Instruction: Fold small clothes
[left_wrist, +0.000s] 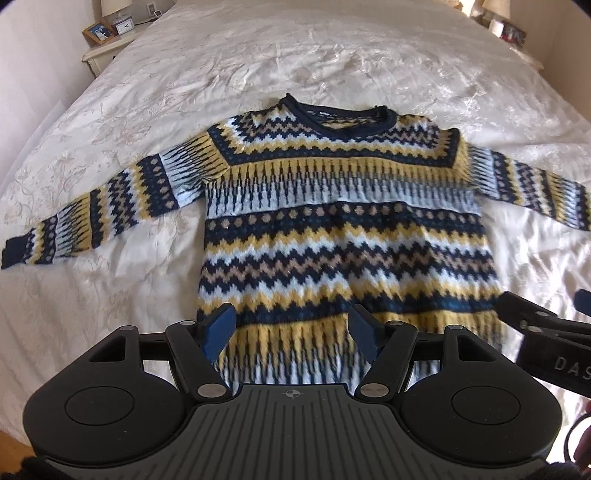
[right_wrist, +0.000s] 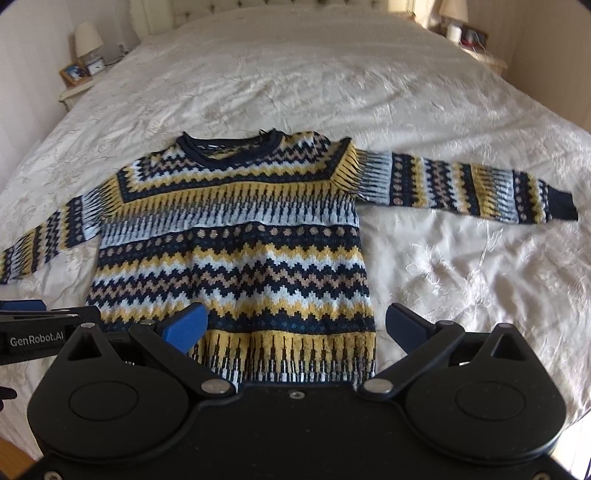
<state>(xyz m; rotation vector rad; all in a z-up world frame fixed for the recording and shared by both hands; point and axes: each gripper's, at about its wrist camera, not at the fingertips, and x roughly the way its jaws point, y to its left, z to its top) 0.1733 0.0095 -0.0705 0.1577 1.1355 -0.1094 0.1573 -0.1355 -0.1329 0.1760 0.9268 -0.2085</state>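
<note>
A small knitted sweater (left_wrist: 340, 221) (right_wrist: 236, 240) in navy, yellow, white and tan zigzag bands lies flat on the bed, front up, collar away from me, both sleeves spread out to the sides. My left gripper (left_wrist: 291, 330) hovers over the hem's left half, open, nothing between its blue pads. My right gripper (right_wrist: 295, 326) hangs over the hem's right corner, open and empty, one finger over the knit and the other over the bedspread. Each gripper shows at the edge of the other's view: the right gripper (left_wrist: 546, 321), the left gripper (right_wrist: 44, 314).
A cream embroidered bedspread (left_wrist: 295, 55) (right_wrist: 461, 266) covers the whole bed. A bedside table (left_wrist: 107, 48) with a lamp, clock and photo frame stands far left; another one (right_wrist: 476, 40) stands far right. Wooden floor shows at the near left corner.
</note>
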